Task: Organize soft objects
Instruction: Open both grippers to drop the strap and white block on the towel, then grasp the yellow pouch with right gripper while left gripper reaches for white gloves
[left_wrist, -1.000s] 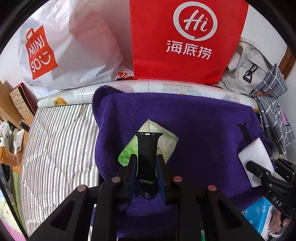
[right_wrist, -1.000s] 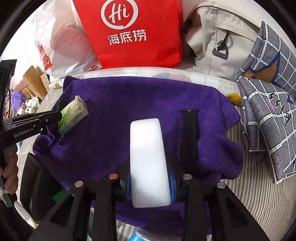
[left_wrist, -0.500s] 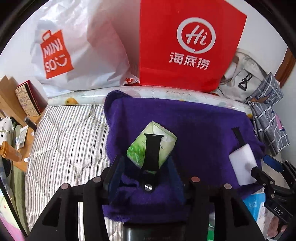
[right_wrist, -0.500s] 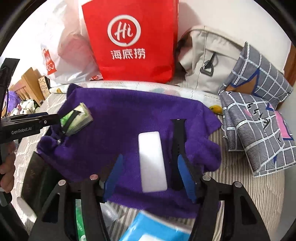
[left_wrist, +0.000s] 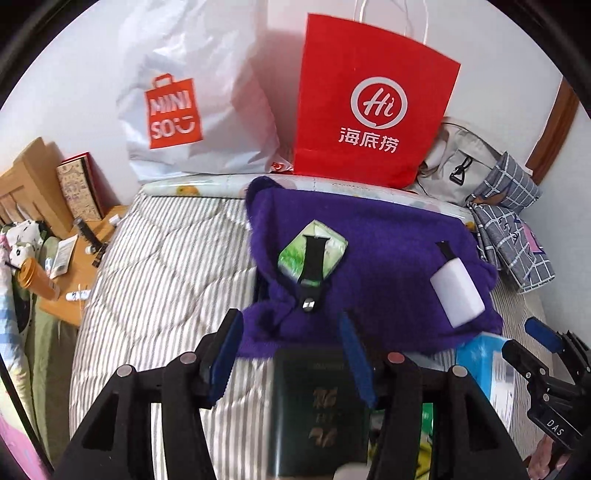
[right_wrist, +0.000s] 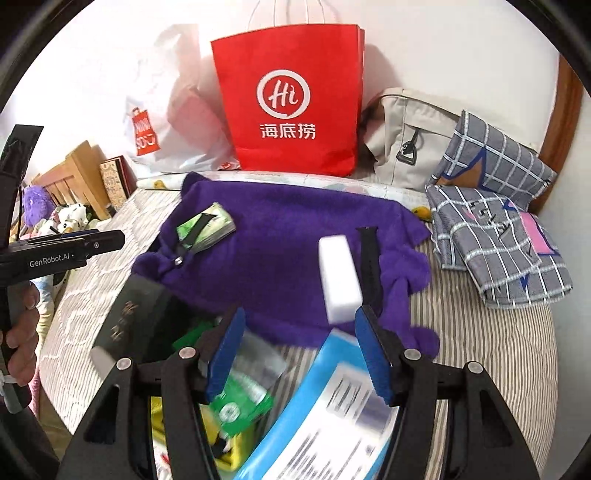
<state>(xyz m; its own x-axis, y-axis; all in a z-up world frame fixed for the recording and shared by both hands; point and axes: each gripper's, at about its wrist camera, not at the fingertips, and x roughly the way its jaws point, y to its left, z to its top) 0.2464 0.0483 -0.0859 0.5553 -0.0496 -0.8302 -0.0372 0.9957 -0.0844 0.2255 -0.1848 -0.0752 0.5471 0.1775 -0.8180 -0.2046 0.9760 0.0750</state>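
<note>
A purple towel (left_wrist: 388, 258) (right_wrist: 295, 236) lies spread on the striped bed. On it a black strap (left_wrist: 314, 258) (right_wrist: 194, 230) rests across a green tissue pack (left_wrist: 291, 254) (right_wrist: 218, 227). A white sponge block (left_wrist: 456, 291) (right_wrist: 338, 277) lies beside a second black strap (left_wrist: 445, 251) (right_wrist: 371, 262). My left gripper (left_wrist: 291, 354) is open and empty, back from the towel's near edge. My right gripper (right_wrist: 299, 350) is open and empty, just short of the sponge.
A dark booklet (left_wrist: 317, 406) (right_wrist: 129, 321), a blue-and-white packet (right_wrist: 325, 406) (left_wrist: 487, 365) and green packets (right_wrist: 236, 402) lie in front of the towel. A red paper bag (left_wrist: 369, 107), a white Miniso bag (left_wrist: 192, 107), a grey bag (right_wrist: 406, 144) and folded checked cloth (right_wrist: 495, 229) line the back and right.
Both grippers opened, letting go of the black strap and the white sponge, and pulled back and up from the towel. The strap and sponge stay on the towel.
</note>
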